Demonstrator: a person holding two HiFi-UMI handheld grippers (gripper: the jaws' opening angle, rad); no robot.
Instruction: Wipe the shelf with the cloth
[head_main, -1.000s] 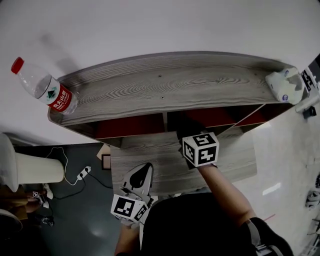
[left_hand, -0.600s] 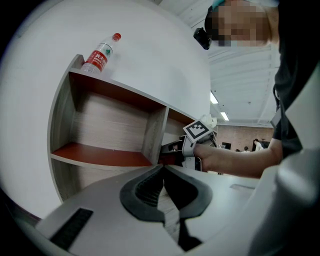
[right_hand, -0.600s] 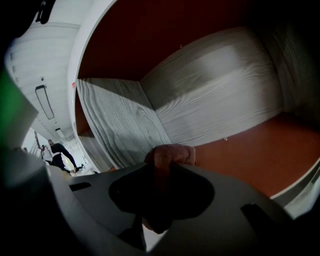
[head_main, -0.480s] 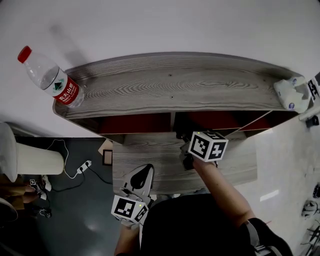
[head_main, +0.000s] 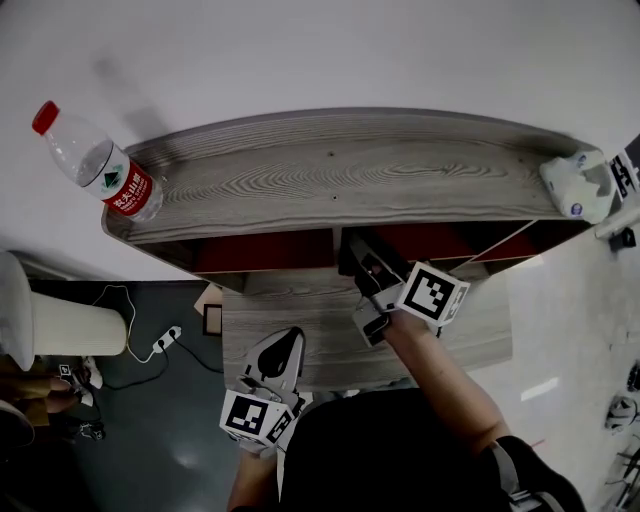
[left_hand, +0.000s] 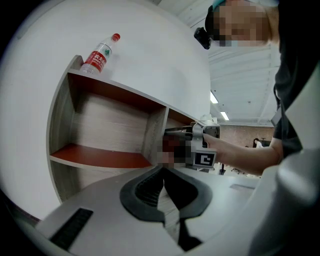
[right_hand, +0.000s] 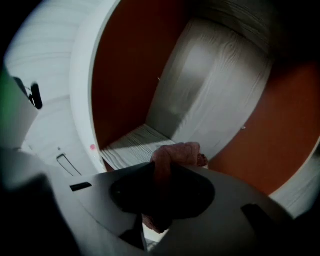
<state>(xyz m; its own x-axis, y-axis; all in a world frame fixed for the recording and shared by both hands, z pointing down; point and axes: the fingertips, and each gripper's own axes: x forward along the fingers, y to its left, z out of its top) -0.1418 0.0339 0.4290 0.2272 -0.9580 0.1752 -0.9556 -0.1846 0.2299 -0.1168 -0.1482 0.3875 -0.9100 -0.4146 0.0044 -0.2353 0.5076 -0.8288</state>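
Observation:
A pink cloth (right_hand: 176, 154) is bunched between the jaws of my right gripper (right_hand: 163, 172), which is shut on it. In the head view that gripper (head_main: 358, 258) reaches into the mouth of the right-hand compartment of the shelf unit (head_main: 330, 175), just under its grey wood top. Inside I see red walls (right_hand: 125, 75) and a pale wood-grain panel (right_hand: 210, 95); I cannot tell whether the cloth touches any surface. My left gripper (head_main: 283, 350) hangs low in front of the unit, shut and holding nothing (left_hand: 164, 172), facing the left compartment with its red shelf board (left_hand: 100, 156).
A water bottle (head_main: 95, 165) with a red label lies at the left end of the top. A white object (head_main: 572, 185) sits at the right end. A grey wood surface (head_main: 300, 315) juts out below. A white cylinder (head_main: 60, 335) and cables (head_main: 150, 350) are on the floor at left.
My right gripper has pushed forward and turned, its fingers now reaching into the right compartment and its marker cube shifted right. The left gripper has stayed put.

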